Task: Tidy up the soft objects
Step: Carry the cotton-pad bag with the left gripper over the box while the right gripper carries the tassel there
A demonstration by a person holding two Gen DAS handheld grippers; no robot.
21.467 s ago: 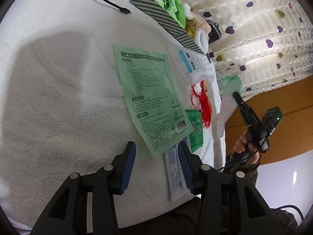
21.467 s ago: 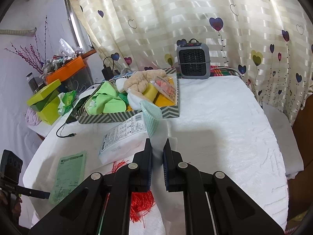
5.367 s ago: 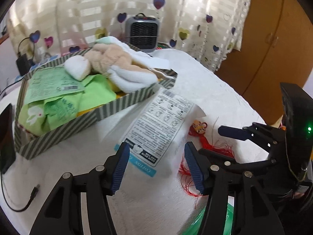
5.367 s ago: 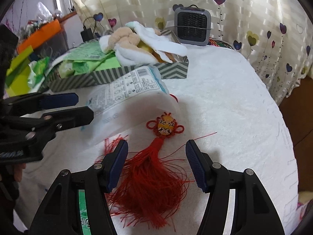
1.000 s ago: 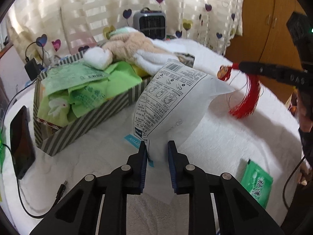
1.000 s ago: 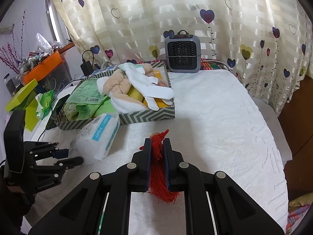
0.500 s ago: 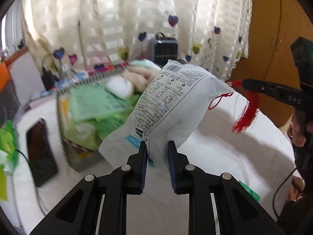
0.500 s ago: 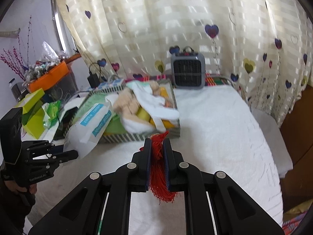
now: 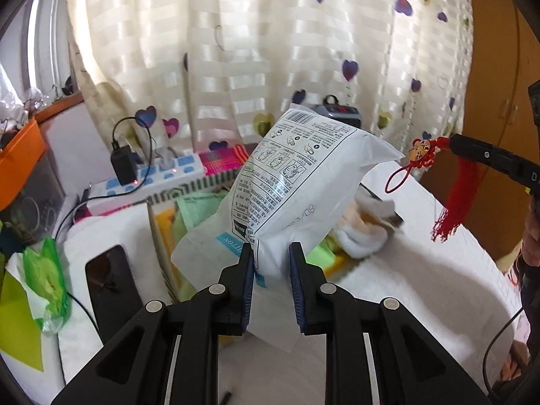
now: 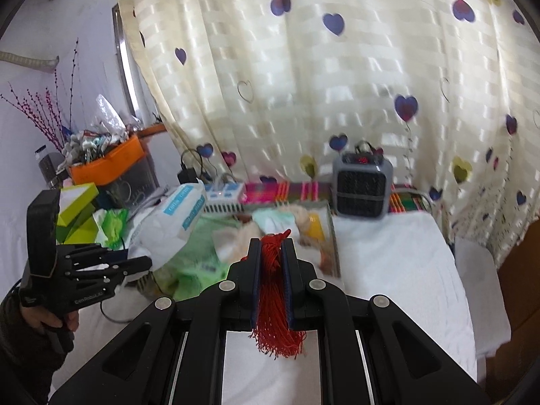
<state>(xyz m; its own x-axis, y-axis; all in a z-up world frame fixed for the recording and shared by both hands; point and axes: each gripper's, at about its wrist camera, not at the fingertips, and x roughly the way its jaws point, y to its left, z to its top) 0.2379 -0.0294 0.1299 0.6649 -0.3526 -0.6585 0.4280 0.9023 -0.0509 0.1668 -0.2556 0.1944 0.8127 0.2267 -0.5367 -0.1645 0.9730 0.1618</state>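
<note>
Cotton-towel pack (image 9: 297, 182) is pinched by the left gripper (image 9: 270, 263) at its lower edge, bulk rising up and away from the jaws, clear of the table (image 9: 422, 270). Judgement: low-corner grip lets the puffy body hang free, so it can go down into the box body-first without the fingers fouling the rim.

Right gripper (image 10: 272, 270) is clamped tight on the red tassel (image 10: 275, 303). Grip sits on the strands, fringe spilling out below the pads, knot end poking out ahead of the tips. In the left wrist view the ornament (image 9: 422, 150) and its loop dangle off the tip and the fringe (image 9: 454, 202) hangs straight down. Judgement: holding at the strands stops loose threads from snagging, but the charm end swings free.

Both items are in the air near the striped box (image 10: 332, 246), which sits on the white cloth with the heater (image 10: 362, 185) just behind it. Box already holds green packets (image 10: 195, 253), a plush toy (image 10: 303, 219) and white cloth items; frames are blurred there, so free space inside can't be judged.

Pack looks: white soft plastic, air-filled, barcode and 4 instruction pictograms on the back, blue label strip on the front. Crinkles at the pinch, likely to deform rather than slip. Tassel: red thread bundle, gold-and-red charm, thin cord loop.

2 items held, neither in the box yet.
</note>
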